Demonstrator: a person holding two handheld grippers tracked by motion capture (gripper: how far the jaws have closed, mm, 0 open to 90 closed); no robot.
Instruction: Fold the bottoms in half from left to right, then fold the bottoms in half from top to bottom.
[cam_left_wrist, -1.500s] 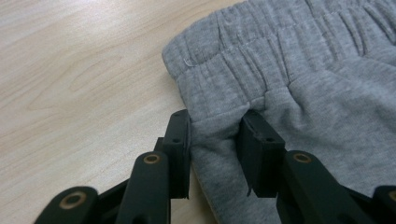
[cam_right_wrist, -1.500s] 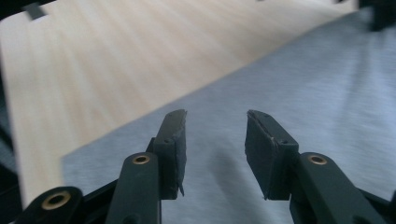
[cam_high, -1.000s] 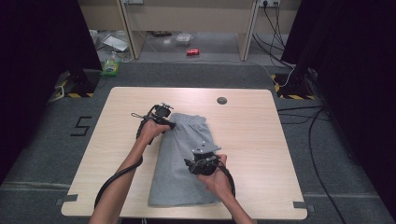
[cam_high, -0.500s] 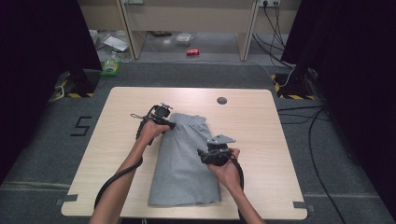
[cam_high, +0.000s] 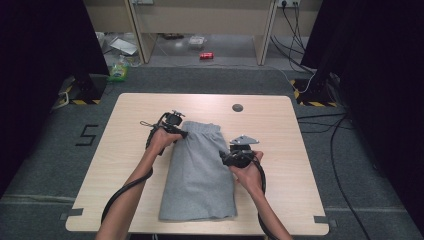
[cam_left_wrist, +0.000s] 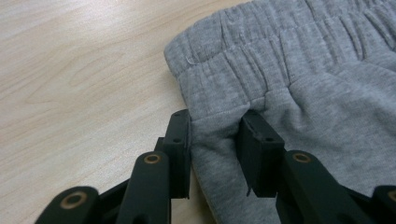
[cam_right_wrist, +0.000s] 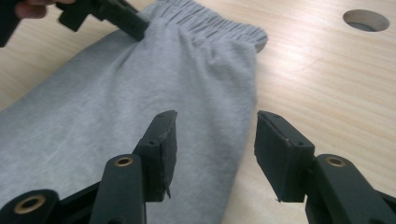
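A pair of grey sweat shorts (cam_high: 200, 172) lies folded lengthwise on the wooden table (cam_high: 310, 165). The left gripper (cam_left_wrist: 212, 135) pinches the fabric edge just below the waistband (cam_left_wrist: 261, 51). The right gripper (cam_right_wrist: 215, 140), jaws apart, straddles the opposite edge ungripped. Further folding appears to remain.

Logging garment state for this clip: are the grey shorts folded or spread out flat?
Folded. The shorts lie lengthwise as one narrow strip on the table, waistband at the far end, no separate legs showing.
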